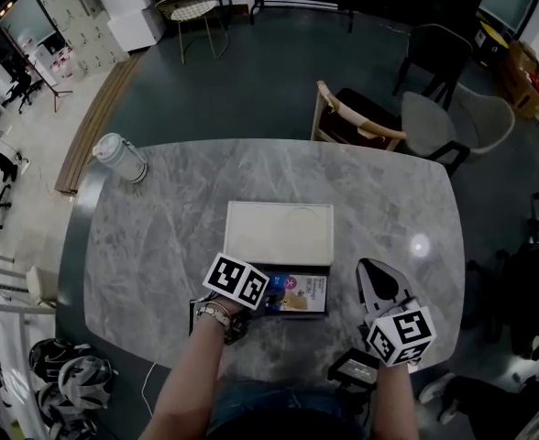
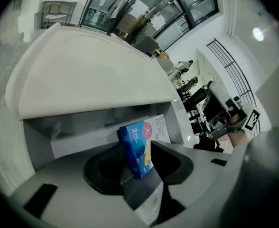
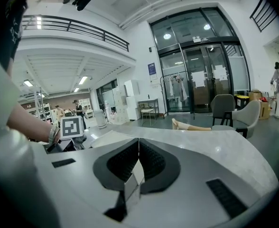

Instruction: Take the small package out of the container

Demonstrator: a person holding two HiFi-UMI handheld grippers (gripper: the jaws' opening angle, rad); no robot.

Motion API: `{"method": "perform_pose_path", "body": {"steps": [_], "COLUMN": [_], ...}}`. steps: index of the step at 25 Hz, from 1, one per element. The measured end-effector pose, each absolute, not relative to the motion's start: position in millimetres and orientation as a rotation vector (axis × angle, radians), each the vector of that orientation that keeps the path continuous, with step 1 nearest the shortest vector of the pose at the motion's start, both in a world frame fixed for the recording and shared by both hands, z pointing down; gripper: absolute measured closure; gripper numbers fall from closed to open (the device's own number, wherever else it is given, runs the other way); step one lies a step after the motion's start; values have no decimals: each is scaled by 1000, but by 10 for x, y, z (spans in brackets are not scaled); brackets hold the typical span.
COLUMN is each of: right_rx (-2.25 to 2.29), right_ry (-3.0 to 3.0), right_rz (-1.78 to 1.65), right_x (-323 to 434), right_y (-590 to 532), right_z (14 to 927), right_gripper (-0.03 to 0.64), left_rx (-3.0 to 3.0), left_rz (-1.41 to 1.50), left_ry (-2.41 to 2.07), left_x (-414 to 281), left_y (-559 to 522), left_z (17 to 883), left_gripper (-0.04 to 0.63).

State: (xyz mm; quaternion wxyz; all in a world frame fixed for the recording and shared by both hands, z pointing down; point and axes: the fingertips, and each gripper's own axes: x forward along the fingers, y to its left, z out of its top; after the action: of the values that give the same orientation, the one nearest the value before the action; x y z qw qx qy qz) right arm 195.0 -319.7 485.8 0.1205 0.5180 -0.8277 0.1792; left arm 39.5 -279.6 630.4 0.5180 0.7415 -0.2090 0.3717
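Note:
A white box (image 1: 279,232) lies open on the grey marble table (image 1: 159,246), its lid (image 2: 92,75) tipped back. My left gripper (image 1: 256,298) sits at the box's near left corner, shut on a small blue package (image 2: 138,148) that stands upright between its jaws. A printed card (image 1: 299,293) with blue and yellow print shows inside the box beside it. My right gripper (image 1: 377,287) rests to the right of the box, jaws shut with nothing between them (image 3: 137,161).
A white flask (image 1: 120,158) stands at the table's far left corner. A wooden chair (image 1: 354,119) is pushed up to the far edge, with more chairs beyond. A black device (image 1: 354,370) lies at the near edge by my right arm.

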Motion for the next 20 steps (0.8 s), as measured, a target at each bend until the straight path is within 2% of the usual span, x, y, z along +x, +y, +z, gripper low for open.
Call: {"method": "perform_pose_path", "body": {"steps": [6, 10, 20], "right_rx": [1518, 1524, 1546], "right_ry": [-2427, -2434, -2441], "right_rz": [505, 486, 435], "right_x": [1940, 1924, 1923], "right_y": [-3165, -3145, -3117], "right_z": [4801, 4757, 4602], "right_gripper": [591, 591, 591], "left_rx": [1875, 1944, 2108], "left_rz": [818, 782, 638], "left_ry": [-405, -368, -303], "left_x": [382, 388, 504], "left_y": [-2729, -2721, -2710], "left_z": [6036, 5899, 5602], "left_gripper": [423, 481, 488]}}
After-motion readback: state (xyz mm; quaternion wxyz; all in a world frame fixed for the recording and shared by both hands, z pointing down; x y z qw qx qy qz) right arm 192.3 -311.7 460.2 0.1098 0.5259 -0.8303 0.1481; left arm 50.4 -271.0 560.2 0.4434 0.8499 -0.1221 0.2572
